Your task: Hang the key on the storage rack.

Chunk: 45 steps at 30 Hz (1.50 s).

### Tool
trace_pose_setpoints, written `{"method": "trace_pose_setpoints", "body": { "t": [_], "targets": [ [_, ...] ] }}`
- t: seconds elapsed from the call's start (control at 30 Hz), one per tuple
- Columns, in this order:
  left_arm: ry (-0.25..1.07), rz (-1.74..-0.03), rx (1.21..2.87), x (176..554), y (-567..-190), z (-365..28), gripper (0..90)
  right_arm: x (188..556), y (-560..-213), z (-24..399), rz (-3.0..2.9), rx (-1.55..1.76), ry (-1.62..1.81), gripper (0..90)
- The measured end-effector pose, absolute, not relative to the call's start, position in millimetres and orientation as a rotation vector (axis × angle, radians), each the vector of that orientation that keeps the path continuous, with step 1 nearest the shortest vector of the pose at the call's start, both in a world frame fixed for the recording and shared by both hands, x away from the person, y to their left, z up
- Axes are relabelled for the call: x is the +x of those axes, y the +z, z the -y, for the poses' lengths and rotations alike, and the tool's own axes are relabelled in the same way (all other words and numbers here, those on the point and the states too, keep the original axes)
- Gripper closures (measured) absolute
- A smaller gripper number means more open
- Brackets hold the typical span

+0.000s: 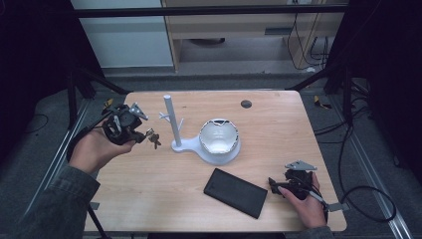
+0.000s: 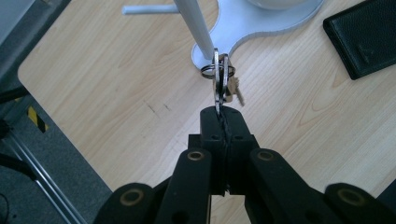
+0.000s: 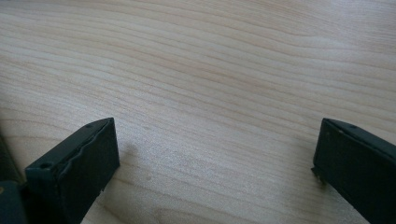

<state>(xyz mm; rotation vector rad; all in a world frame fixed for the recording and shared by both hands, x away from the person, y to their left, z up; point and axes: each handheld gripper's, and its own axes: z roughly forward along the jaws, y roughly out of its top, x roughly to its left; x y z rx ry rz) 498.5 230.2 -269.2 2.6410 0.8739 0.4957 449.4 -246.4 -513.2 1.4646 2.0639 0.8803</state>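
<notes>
One bunch of keys point(image 2: 223, 81) is pinched in the left hand-held gripper point(image 1: 142, 135), its jaws clamped tight on the metal ring, held above the surface point(image 1: 164, 184) just beside the white stand point(image 1: 175, 130). The pickup looks done; hanging the ring on one of the stand's short pegs seems left to do. Keys are thin, flat metal on looped wire rings. The stand is a smooth round post on a flat curved base carrying a glossy bowl point(image 1: 219, 135). A matte black wallet point(image 1: 235, 192) lies on pale wood grain. The right hand-held gripper point(image 1: 274, 186) rests there, jaws wide apart, empty.
</notes>
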Motion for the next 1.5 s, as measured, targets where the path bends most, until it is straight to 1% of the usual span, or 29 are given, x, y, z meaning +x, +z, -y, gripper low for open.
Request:
{"method": "trace_pose_setpoints", "body": {
  "t": [0.77, 1.17, 1.5],
  "targets": [
    [0.526, -0.9, 2.664, 519, -247, -215, 89.0, 449, -513, 246, -2.066, 1.462, 0.879, 0.4],
    [0.541, -0.909, 2.707, 528, -248, -207, 88.9, 449, -513, 246, -2.067, 1.46, 0.881, 0.4],
    [0.543, -0.916, 2.705, 532, -249, -205, 88.9, 449, -513, 246, -2.066, 1.46, 0.882, 0.4]
  ]
}}
